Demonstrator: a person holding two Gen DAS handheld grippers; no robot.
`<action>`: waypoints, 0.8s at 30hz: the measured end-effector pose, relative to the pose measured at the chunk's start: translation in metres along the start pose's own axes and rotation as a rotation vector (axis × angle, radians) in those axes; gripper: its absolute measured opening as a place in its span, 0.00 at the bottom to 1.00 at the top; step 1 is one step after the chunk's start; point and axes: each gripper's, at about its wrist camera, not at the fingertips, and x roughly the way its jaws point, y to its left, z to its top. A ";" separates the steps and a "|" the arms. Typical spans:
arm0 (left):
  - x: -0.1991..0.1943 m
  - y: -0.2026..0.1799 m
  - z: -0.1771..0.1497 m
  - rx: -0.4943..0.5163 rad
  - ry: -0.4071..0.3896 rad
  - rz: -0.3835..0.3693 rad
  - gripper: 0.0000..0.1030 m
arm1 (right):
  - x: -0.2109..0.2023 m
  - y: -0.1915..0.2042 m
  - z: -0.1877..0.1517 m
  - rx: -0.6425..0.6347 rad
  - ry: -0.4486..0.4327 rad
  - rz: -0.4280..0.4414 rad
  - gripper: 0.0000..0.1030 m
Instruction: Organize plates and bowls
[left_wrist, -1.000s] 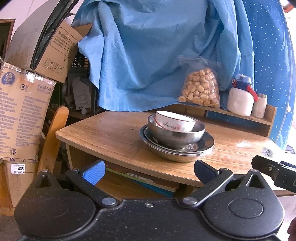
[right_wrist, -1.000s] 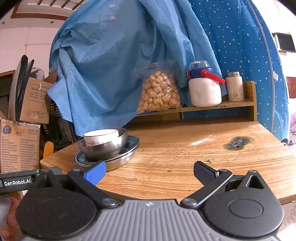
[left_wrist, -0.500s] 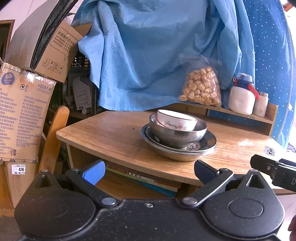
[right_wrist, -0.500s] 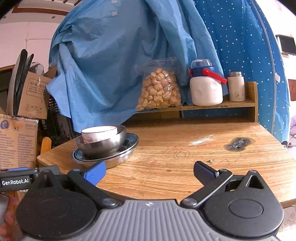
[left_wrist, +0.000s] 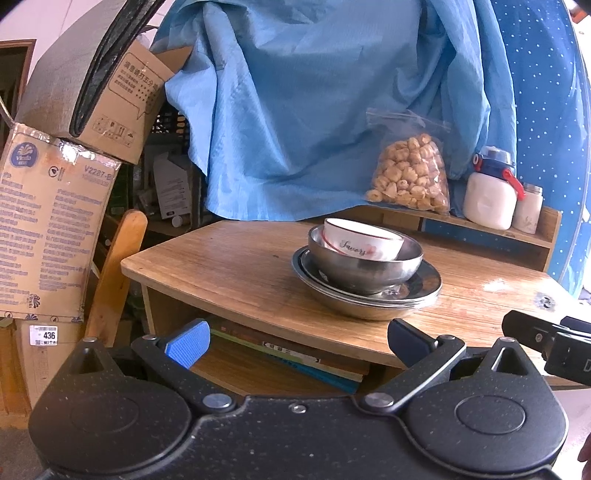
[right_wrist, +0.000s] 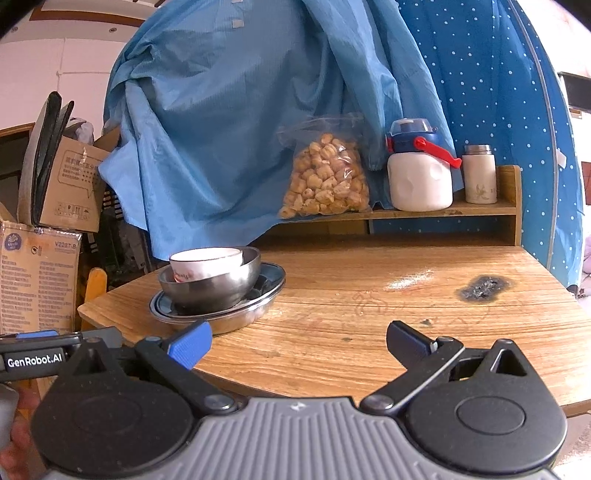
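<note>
On the wooden table (right_wrist: 369, 310), a white ceramic bowl (right_wrist: 207, 262) is nested in a steel bowl (right_wrist: 210, 286), which is set on stacked steel plates (right_wrist: 236, 314). The right gripper (right_wrist: 297, 343) is held wide apart near the table's front edge, nothing between its fingers. A burn mark (right_wrist: 484, 288) is seen at right.

A worn wooden table (right_wrist: 369, 295) with a dark burn mark (right_wrist: 484, 288) at four o'clock fills the middle. Behind it at twelve hangs a draped blue cloth (right_wrist: 221, 129), with white-dotted blue fabric (right_wrist: 498, 92) at two. Stacked cardboard boxes (left_wrist: 48, 221) lean at nine o'clock.
</note>
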 end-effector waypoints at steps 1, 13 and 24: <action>0.000 0.000 0.000 -0.002 0.001 0.000 0.99 | 0.000 0.000 0.000 -0.001 0.001 0.000 1.00; 0.001 0.001 -0.001 -0.003 0.008 0.001 0.99 | 0.002 -0.001 -0.001 0.002 0.006 -0.011 1.00; 0.000 0.002 -0.002 0.000 0.012 0.002 0.99 | 0.003 0.000 -0.001 -0.002 0.010 -0.013 1.00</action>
